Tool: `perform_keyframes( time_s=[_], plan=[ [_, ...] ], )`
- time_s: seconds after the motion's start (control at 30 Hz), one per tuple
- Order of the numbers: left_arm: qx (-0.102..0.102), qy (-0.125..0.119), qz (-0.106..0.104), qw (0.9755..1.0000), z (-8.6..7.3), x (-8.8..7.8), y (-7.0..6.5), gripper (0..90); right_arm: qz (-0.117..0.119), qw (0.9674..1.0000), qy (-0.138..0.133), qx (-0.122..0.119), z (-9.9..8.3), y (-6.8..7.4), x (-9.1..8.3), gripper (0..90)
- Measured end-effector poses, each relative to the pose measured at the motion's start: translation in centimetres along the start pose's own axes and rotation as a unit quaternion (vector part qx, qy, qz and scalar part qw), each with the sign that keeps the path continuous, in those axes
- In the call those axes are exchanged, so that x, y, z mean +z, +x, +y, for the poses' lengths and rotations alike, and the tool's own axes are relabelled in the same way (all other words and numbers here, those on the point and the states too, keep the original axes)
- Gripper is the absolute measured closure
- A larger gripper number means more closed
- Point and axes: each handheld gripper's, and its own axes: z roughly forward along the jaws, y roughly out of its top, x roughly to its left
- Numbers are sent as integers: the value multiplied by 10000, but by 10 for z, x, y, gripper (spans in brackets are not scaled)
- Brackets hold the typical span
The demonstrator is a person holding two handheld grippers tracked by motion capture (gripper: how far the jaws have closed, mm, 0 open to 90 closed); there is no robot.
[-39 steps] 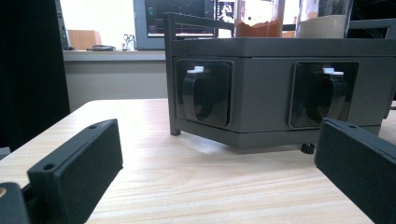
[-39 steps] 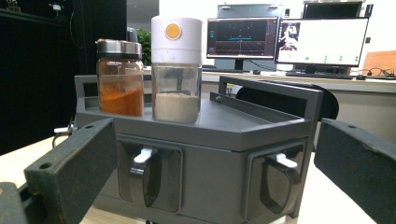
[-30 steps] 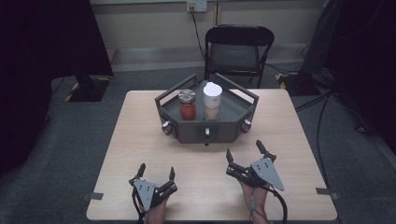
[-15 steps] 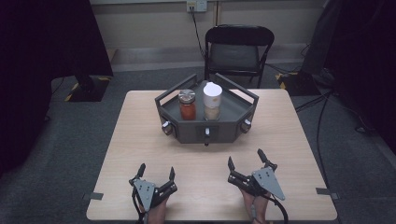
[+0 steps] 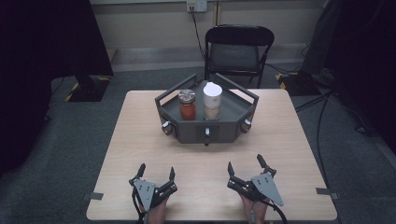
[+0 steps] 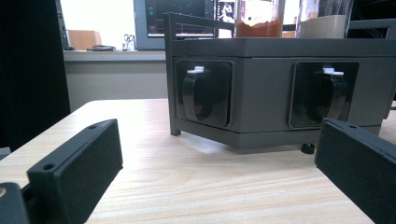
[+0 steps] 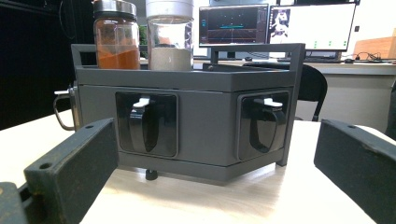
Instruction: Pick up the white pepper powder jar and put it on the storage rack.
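Two black fingers [image 5: 172, 174] on the left gripper [image 5: 156, 174], spread wide, nothing between them, hovering low over the near edge of the counter [image 5: 140, 121]. Same on the right gripper [image 5: 245, 167]: two fingers [image 5: 260, 161] splayed apart, empty, a grey three-cornered plate on top. Flat, matte, rectangular pads in both gripper views, each with a small screw hole.

Ahead, well apart from both grippers, one dark grey tray [image 5: 233, 108] at the counter's centre: angular, faceted like a half hexagon, matte body, thin rail on posts around the top, small feet beneath. Three knobs counted along its front faces from above, white-tipped; up close, black ring-shaped handles sunk in square recesses, two in the left gripper view [image 6: 201, 95], two in the right gripper view [image 7: 145, 122].

On the tray, two jars side by side, upright, close together. One glass jar [image 5: 187, 105] with a metal lid and orange-red powder; one taller jar [image 5: 212, 101] with a white lid and pale sandy contents.

Counter itself light wood grain, smooth. Beyond it, one black folding chair [image 5: 238, 49]. Monitors [image 7: 275, 25] glowing behind in the right gripper view.

Against a second ago: right gripper drawn back toward the near edge, now level with the left; left gripper, tray and jars unchanged.
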Motion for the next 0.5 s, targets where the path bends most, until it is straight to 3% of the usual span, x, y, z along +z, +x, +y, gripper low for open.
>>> perform_keyframes(
  time_s=[0.5],
  plan=[
    [1, 0, 0, 10000, 0, 0, 0, 1, -39, 9999, 154, 13, -12, 4, -4, 0]
  ],
)
